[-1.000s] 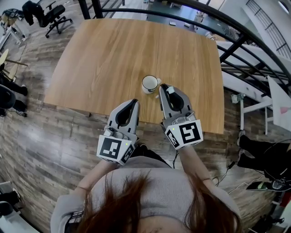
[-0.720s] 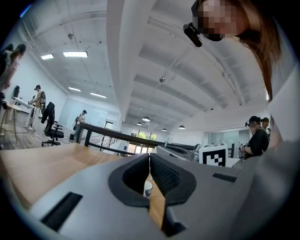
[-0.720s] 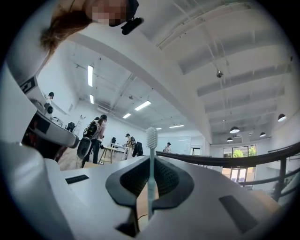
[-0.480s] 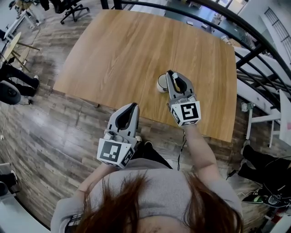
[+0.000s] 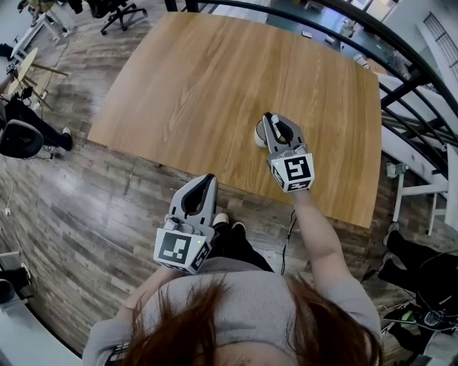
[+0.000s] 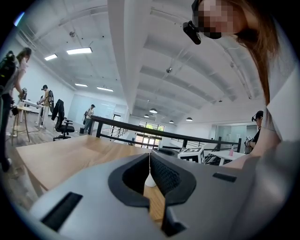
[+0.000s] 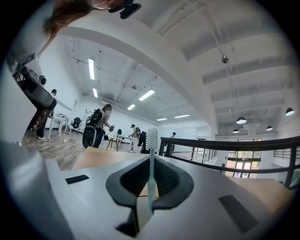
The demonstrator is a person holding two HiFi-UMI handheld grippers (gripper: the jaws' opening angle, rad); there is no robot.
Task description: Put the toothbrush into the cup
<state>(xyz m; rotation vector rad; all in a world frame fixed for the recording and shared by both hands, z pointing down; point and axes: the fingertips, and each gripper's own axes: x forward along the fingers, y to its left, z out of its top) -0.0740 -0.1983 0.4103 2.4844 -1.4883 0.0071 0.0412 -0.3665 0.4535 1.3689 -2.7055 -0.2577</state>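
Standing upright, a slim pale toothbrush (image 7: 150, 176) pinched in the right gripper (image 5: 267, 118); left gripper (image 6: 150, 157) pressed together.

In the head view, the right claw (image 5: 268, 119) hides most of the cup (image 5: 257, 135), leaving only a white sliver. Through the left claw (image 6: 150, 157) the cup is only a pale scrap. The lower handle of the toothbrush (image 7: 151, 154) drops out of sight inside the right claw.

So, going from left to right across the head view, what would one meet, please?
Office chair → left gripper → right gripper, which holds the toothbrush. The cup is left out, because the right gripper overlaps it.
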